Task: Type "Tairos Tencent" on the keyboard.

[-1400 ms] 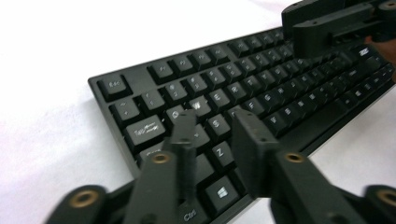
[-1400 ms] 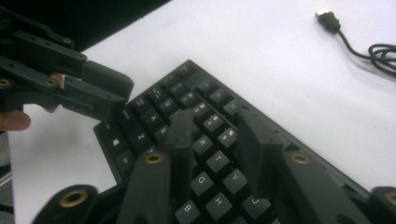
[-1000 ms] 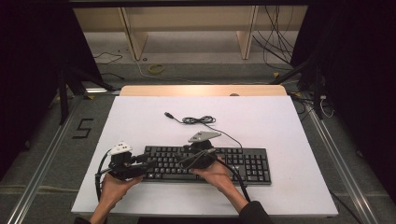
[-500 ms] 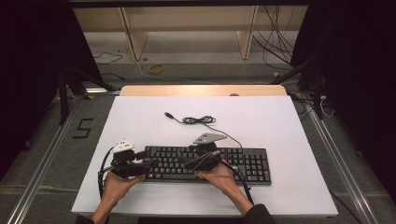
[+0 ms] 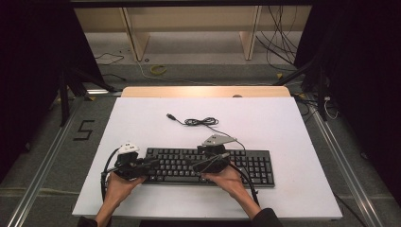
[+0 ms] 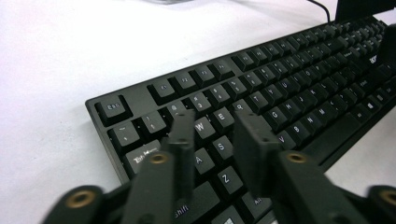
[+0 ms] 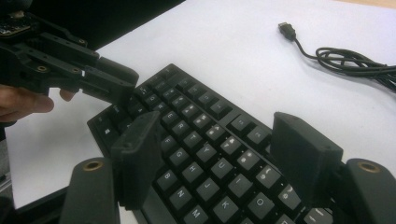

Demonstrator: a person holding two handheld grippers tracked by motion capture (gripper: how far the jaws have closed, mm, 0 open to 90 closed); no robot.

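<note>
Left gripper (image 6: pixel 215 135) jaws just narrowed, gripping nothing, over left keys of flat black plastic keyboard (image 5: pixel 208 165) at near edge of white table (image 5: pixel 283 127). Right gripper (image 7: pixel 219 154) opened wide, released, mid-keyboard. Likely light, rigid; grip end edges.

**Setting: lab / recording rig**

White table (image 5: pixel 283 123) stands inside a dark enclosure w/ black curtains (image 5: pixel 28 71) at both sides. Metal floor rails (image 5: pixel 40 175) run along the table; a "5" marker (image 5: pixel 84 130) is taped on grey floor. Loose cables (image 5: pixel 279 33) and bare wooden shelving (image 5: pixel 189 23) behind.
</note>
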